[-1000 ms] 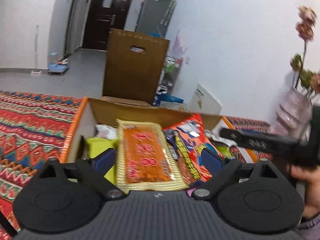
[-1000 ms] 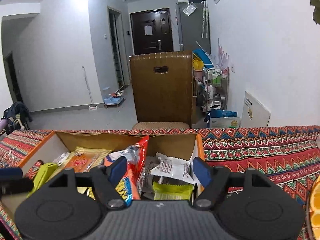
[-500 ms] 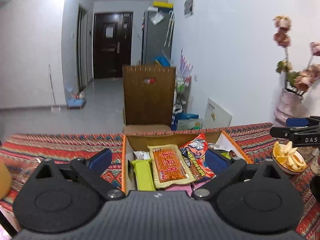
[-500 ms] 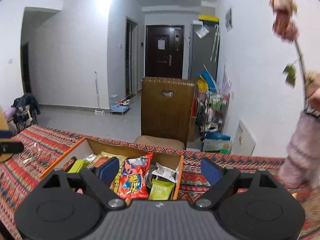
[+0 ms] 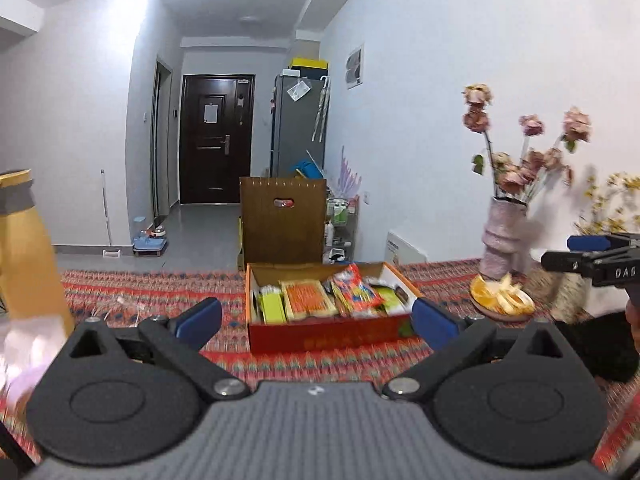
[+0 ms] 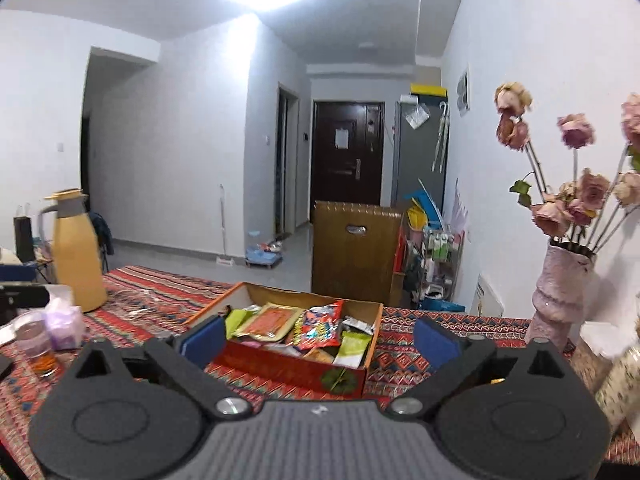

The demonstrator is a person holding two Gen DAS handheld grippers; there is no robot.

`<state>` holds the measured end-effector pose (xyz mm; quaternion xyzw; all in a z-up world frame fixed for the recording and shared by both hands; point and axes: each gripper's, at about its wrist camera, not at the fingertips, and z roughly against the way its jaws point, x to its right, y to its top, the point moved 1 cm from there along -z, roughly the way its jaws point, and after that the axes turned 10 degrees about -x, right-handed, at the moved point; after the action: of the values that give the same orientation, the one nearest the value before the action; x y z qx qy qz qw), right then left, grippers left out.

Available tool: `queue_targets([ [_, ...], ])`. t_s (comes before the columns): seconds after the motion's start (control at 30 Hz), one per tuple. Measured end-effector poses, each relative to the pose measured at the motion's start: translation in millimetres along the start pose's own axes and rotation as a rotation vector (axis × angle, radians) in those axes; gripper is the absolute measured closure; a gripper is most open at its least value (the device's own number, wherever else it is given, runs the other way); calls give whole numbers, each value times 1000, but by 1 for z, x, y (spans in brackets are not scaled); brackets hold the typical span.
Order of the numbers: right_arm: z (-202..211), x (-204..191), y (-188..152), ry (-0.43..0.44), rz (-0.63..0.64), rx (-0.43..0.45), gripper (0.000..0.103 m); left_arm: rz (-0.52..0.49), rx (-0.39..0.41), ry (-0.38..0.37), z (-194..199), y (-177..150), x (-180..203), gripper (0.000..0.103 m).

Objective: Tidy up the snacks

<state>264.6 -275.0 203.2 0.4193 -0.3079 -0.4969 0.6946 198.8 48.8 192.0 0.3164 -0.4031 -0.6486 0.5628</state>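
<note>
snack box at 12 o'clock on the table, long axis running away, packets lying lengthwise. left tongs gaping wide, empty; right tongs just opened wide, empty. bare cloth all round.

- Left gripper hangs above the patterned tablecloth, jaws spread wide, nothing between them.
- Snack box sits ahead, packed: orange packet, red packet, green ones.
- Right gripper pokes in at the right edge.
- Pink vase of flowers beside a fruit plate.
- Yellow flask far left.
</note>
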Motion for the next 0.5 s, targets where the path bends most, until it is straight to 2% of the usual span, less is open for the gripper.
queue_targets([
  [0.17,60,-21,-60,6,4,22,0,14,19,16,56,-62,6,0],
  [0.27,80,-32,-97,16,-17,0,0,60,-10,18,79,-102,7,0],
  [0.4,104,-62,-149,-51,38,-6,0,74,-36,71,100,-147,7,0],
  [0.5,119,-82,-177,-70,75,-10,0,127,-49,111,113,-170,9,0],
])
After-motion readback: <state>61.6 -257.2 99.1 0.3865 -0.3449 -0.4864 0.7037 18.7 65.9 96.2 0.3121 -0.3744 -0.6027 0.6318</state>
